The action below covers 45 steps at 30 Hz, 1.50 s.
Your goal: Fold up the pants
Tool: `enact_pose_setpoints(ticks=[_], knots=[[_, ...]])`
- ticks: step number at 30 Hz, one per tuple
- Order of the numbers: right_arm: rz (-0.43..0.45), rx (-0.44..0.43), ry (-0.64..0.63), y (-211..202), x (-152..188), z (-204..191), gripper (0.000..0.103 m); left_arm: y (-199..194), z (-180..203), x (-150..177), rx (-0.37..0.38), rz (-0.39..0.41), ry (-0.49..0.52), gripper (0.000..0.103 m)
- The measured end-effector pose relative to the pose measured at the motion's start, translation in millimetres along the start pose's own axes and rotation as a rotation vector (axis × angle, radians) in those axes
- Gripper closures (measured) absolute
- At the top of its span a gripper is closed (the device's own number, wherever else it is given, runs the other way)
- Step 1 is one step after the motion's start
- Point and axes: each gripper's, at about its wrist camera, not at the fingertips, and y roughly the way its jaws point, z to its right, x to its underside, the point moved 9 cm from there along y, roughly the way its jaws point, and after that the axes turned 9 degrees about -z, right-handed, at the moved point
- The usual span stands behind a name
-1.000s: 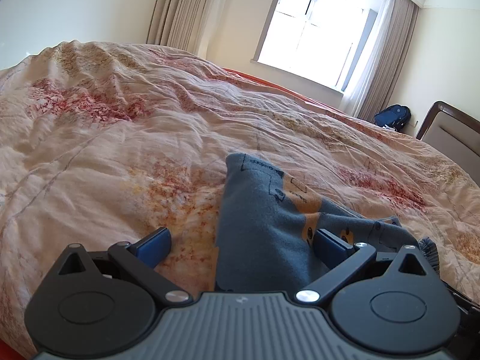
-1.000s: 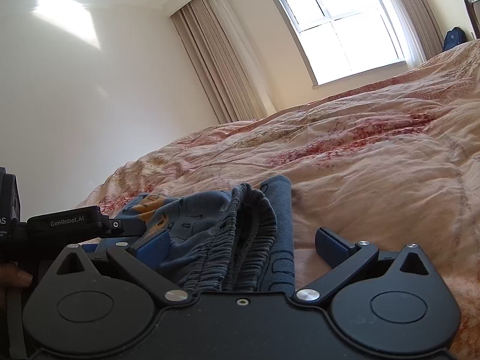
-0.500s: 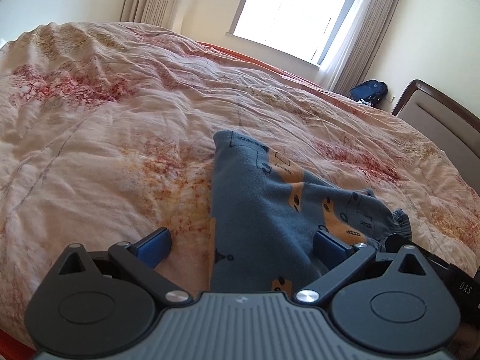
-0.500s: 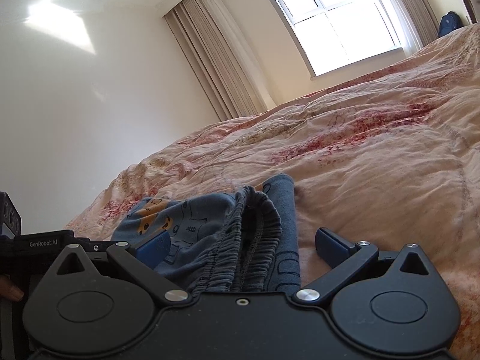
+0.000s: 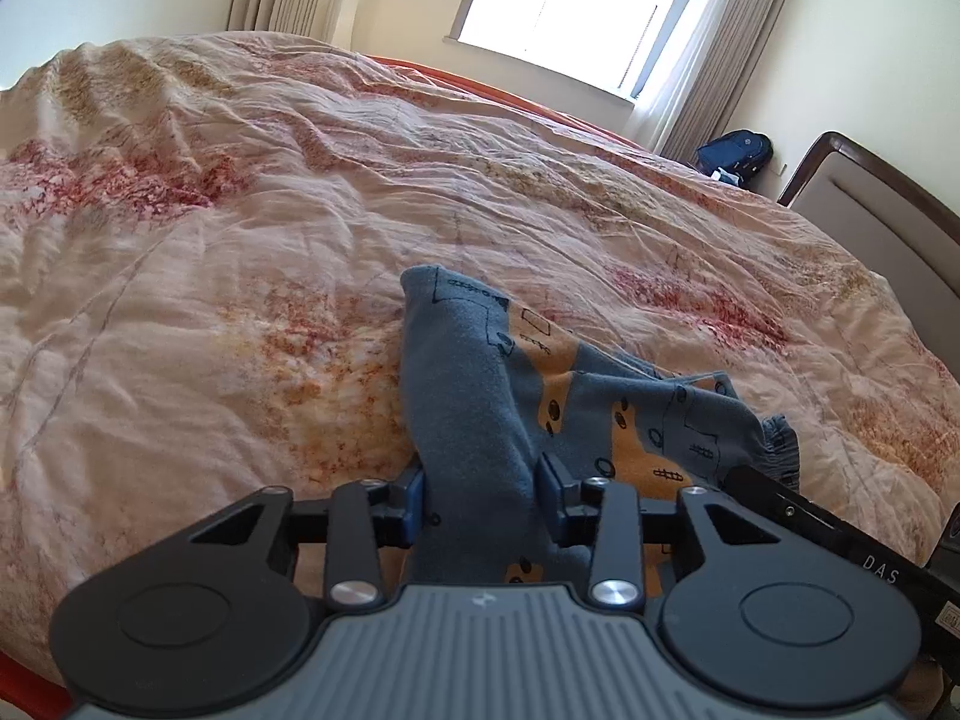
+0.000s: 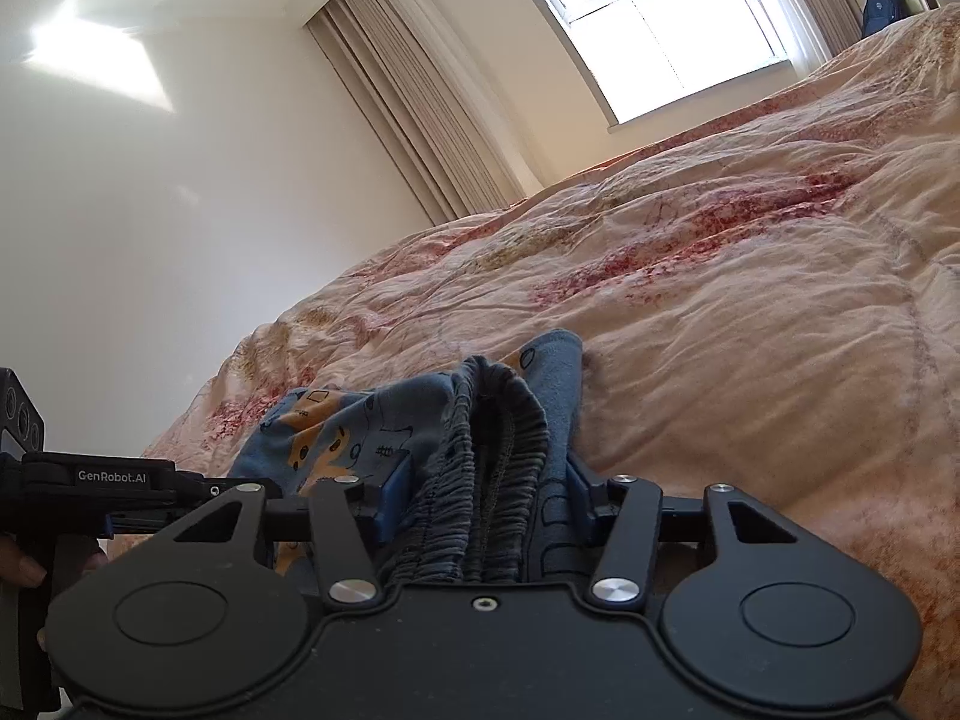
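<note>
I see left gripper (image 5: 480, 501) and right gripper (image 6: 480, 495) both pinching blue pants (image 5: 474, 396) on floral bedspread (image 5: 240, 252), window (image 5: 576, 6) far

Behind both sets of jaws, each gripper body hides the near end of the pants (image 5: 474, 396); bed (image 5: 240, 276) runs off-frame.

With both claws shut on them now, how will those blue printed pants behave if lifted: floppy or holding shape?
Likely floppy: the blue printed knit pants already sag in soft folds between the left claw and the right claw. Probably light, being thin cloth. The gathered elastic waistband may stretch rather than slip.
</note>
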Motion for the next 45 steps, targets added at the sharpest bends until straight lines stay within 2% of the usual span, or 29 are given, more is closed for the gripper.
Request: enact_pose_setpoints(ticks=[4,6,8,13,20,25,30,35,41,42,43,45], knots=[[0.015,-0.010,-0.033,-6,-1,-8,0.071,-7,14,-3,-0.050,0.005,0.086,0.083],[0.037,-0.005,-0.083,-12,-4,-15,0.078,-11,24,-4,-0.093,0.017,0.137,0.085],[0.059,0.004,-0.125,-18,-7,-20,0.079,-13,32,-7,-0.120,0.029,0.167,0.085],[0.119,0.051,-0.205,-28,-26,-25,0.081,-16,54,-32,-0.121,0.077,0.225,0.085],[0.218,0.106,-0.166,-29,-85,0,0.081,2,97,-95,-0.105,0.173,0.303,0.085],[0.241,0.153,-0.157,-16,-128,23,0.081,28,116,-131,-0.089,0.210,0.312,0.085],[0.235,0.200,-0.143,1,-152,39,0.081,63,118,-152,-0.058,0.198,0.270,0.085],[0.198,0.237,-0.111,21,-148,59,0.080,93,110,-154,-0.054,0.153,0.248,0.084],[0.192,0.296,-0.080,32,-136,75,0.073,102,106,-149,-0.064,0.142,0.254,0.078],[0.194,0.301,-0.076,32,-136,76,0.069,102,106,-148,-0.064,0.141,0.254,0.073],[0.197,0.305,-0.073,30,-135,76,0.067,102,107,-148,-0.063,0.137,0.255,0.062],[0.205,0.322,-0.077,26,-135,75,0.053,101,106,-148,-0.061,0.138,0.247,0.051]])
